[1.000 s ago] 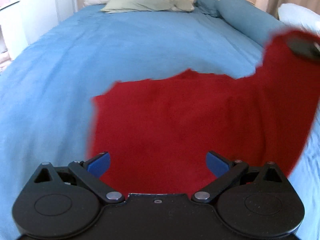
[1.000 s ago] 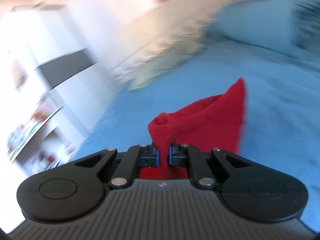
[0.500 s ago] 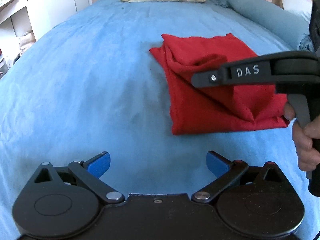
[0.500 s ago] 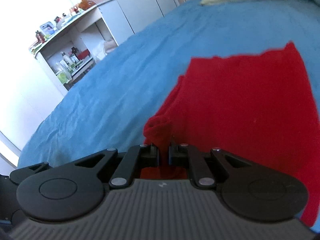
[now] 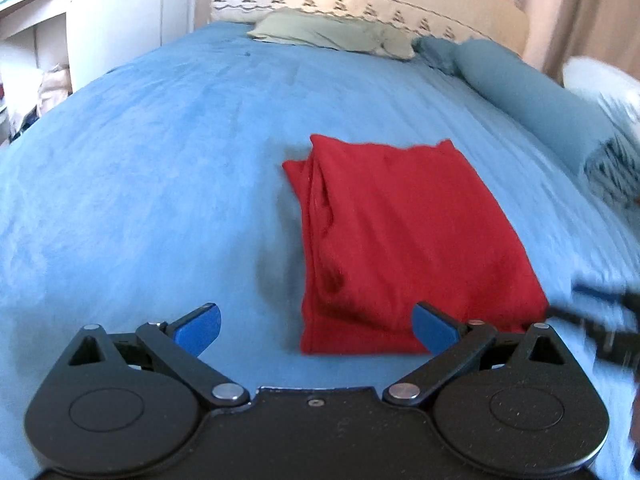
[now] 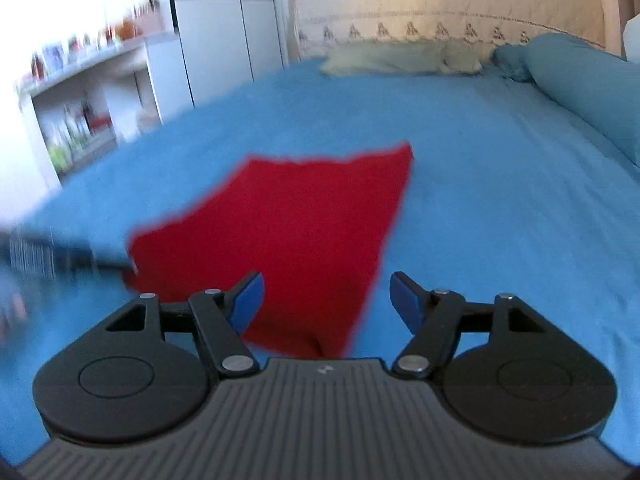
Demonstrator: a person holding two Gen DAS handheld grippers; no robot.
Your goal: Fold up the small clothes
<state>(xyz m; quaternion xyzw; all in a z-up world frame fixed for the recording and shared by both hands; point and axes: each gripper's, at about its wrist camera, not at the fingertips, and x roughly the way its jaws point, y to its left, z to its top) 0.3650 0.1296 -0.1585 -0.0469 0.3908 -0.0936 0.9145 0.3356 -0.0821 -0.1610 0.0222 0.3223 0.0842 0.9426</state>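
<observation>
Both your grippers were spread wide and empty; the red garment (image 5: 404,240) lay folded on the blue bedspread (image 5: 140,184).

Your left gripper (image 5: 316,328) had its blue pads (image 5: 198,328) far apart with nothing between them, hovering at the near edge of the red garment, right pad over its near corner. Your right gripper (image 6: 326,300) was released too, fingers apart, the garment's near end (image 6: 288,232) under its left pad, not pinched. The cloth sat mid-bed as a rough rectangle, bunched layers along its left side in the left view. Green pillow (image 5: 332,32) and blue bolster (image 5: 532,92) were at the head end, well apart from the garment. White shelves (image 6: 80,100) stood left of the bed. Right view was blurred.
</observation>
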